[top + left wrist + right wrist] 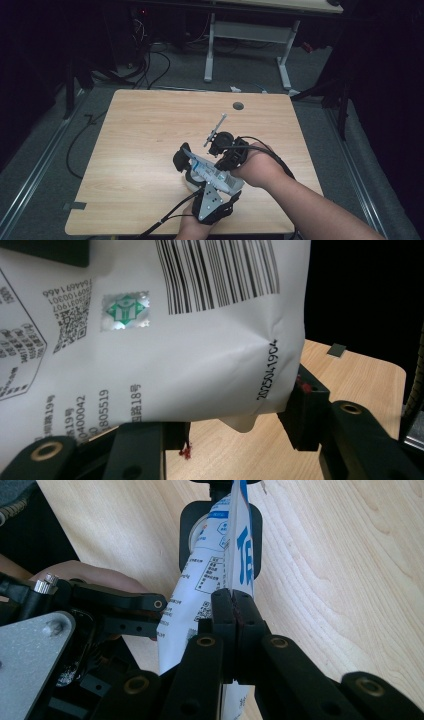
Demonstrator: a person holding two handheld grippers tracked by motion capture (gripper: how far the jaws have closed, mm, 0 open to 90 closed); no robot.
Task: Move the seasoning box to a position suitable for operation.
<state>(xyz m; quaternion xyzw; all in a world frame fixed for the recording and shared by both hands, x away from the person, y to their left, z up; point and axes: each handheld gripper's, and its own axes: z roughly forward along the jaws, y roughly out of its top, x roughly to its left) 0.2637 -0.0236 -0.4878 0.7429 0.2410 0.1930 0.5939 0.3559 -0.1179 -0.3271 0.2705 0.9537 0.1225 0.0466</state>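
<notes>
The fingers of the right gripper (234,610) are pressed tightly together on the thin edge of a white printed pouch (220,565), while the fingers of the left gripper (235,435) sit partly spread around the pouch's bulging lower body, apparently squeezing it from both sides. The pouch is held between the two grippers, lifted just above the wooden desk (145,135). Judging from this, the pick-up is done; whatever opening, tearing or setting down is meant appears yet to come.
</notes>
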